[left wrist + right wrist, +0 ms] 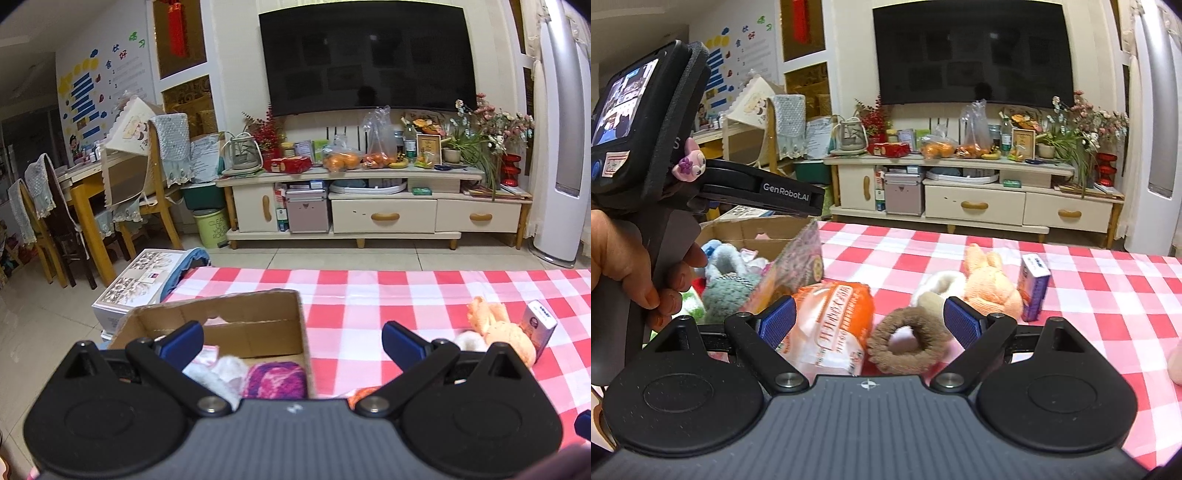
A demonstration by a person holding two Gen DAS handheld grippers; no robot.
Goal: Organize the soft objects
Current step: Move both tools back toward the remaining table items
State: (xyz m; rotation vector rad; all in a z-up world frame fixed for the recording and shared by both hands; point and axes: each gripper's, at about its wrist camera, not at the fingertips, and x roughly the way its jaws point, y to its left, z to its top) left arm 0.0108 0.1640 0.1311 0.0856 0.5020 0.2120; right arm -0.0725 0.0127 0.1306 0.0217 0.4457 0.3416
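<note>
A cardboard box [258,317] stands at the left of the checked table and holds soft things, among them a purple knit piece [277,380] and white fluff [225,373]. My left gripper [291,341] is open and empty above the box's right wall. In the right wrist view the box [753,229] holds several plush items. My right gripper [870,321] is open over a brown fuzzy ring [905,343] and an orange packet [831,325], gripping neither. An orange plush rabbit [990,280] and a white fuzzy slipper [938,288] lie beyond; the rabbit also shows in the left wrist view [498,328].
A small purple-and-white carton [1032,284] stands right of the rabbit. The left hand-held gripper [764,192] is over the box. The red-and-white checked tablecloth [406,295] stretches right. A printed box [136,284] sits on the floor left of the table; a TV cabinet [369,206] stands behind.
</note>
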